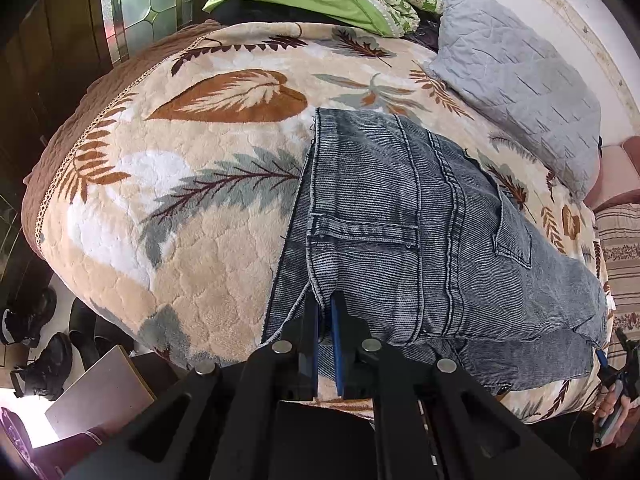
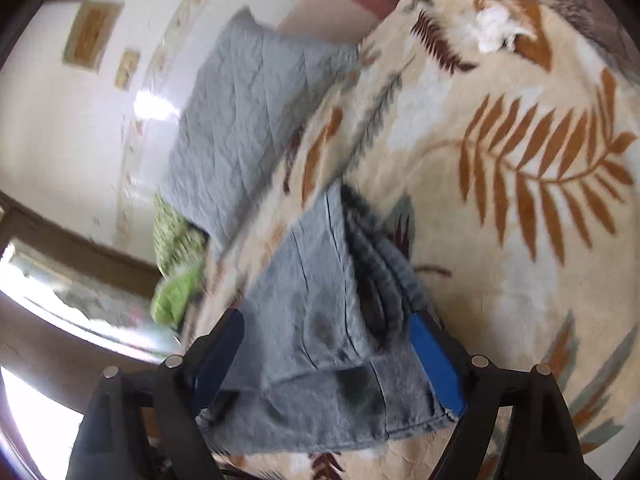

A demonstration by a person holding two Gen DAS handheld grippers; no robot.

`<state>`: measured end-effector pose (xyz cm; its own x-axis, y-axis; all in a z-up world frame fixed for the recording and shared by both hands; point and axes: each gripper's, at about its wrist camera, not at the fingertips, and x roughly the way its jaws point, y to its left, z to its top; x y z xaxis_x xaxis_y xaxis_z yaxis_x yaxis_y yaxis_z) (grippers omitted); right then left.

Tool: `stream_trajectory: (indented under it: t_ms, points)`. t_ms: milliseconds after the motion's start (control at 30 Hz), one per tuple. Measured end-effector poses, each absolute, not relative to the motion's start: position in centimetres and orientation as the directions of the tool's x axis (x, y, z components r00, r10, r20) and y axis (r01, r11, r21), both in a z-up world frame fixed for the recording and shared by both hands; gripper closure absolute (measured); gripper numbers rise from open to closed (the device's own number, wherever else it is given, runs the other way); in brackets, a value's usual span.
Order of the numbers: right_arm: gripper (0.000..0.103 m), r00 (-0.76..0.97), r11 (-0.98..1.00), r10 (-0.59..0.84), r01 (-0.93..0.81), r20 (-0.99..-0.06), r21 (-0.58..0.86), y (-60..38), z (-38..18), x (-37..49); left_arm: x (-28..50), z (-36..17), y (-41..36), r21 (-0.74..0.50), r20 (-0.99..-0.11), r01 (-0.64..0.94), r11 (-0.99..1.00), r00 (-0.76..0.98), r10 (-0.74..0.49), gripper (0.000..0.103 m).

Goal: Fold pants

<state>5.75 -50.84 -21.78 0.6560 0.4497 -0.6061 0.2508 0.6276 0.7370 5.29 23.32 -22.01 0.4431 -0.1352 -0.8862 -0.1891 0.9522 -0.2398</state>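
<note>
Your left gripper (image 1: 326,312) pinches the pants (image 1: 420,240) edge; right gripper (image 2: 328,344) gapes, so lower the fold flat ahead.

no readable text, labels, numbers anywhere

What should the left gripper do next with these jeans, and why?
Probably open the left gripper and let go. It is shut on the folded jeans, which lie on the blanket, and the right gripper is open.
</note>
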Motion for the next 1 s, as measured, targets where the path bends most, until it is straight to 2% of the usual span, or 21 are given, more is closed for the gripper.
stream_trajectory:
  t_ms: [67,133,367,467,500,567,600,800,900,1000]
  points:
    - [0.026,0.612,0.676,0.442,0.253,-0.656,0.692,-49.6,-22.1,6.1,5.4,-22.0,23.3,-0.241,-0.886,-0.19,0.952,0.444,-0.136,0.096]
    - [0.028,0.596,0.658,0.462,0.267,-0.657,0.704,-49.1,-22.7,6.1,5.4,-22.1,23.4,-0.246,-0.885,-0.191,0.95,0.445,-0.14,0.096]
    - [0.037,0.625,0.472,0.509,0.372,-0.591,0.799,-49.8,-25.5,6.4,5.3,-22.4,23.6,-0.257,-0.883,-0.188,0.948,0.445,-0.151,0.096]
    - [0.055,0.657,0.428,0.484,0.398,-0.578,0.811,-49.8,-26.0,6.7,5.2,-22.2,23.6,-0.264,-0.88,-0.189,0.946,0.45,-0.155,0.096]
    - [0.069,0.659,0.426,0.474,0.408,-0.583,0.807,-49.8,-26.1,6.8,5.1,-22.1,23.7,-0.267,-0.878,-0.189,0.945,0.453,-0.157,0.096]
    - [0.081,0.661,0.429,0.45,0.429,-0.6,0.795,-49.7,-26.2,7.0,4.8,-21.8,23.8,-0.269,-0.873,-0.188,0.945,0.463,-0.157,0.096]
    - [0.084,0.67,0.434,0.438,0.426,-0.6,0.793,-49.7,-26.0,6.9,4.7,-21.5,23.9,-0.273,-0.869,-0.188,0.944,0.469,-0.158,0.096]
    - [0.088,0.775,0.63,0.238,0.336,-0.586,0.7,-49.0,-20.4,4.8,4.0,-20.5,24.7,-0.274,-0.855,-0.186,0.943,0.496,-0.15,0.096]
    - [0.088,0.804,0.648,0.197,0.323,-0.561,0.69,-49.1,-19.0,3.1,3.8,-20.2,25.1,-0.267,-0.854,-0.193,0.944,0.502,-0.139,0.096]
    - [0.088,0.795,0.653,0.185,0.34,-0.577,0.677,-49.1,-19.1,1.5,3.3,-20.1,25.9,-0.239,-0.857,-0.215,0.947,0.505,-0.102,0.098]
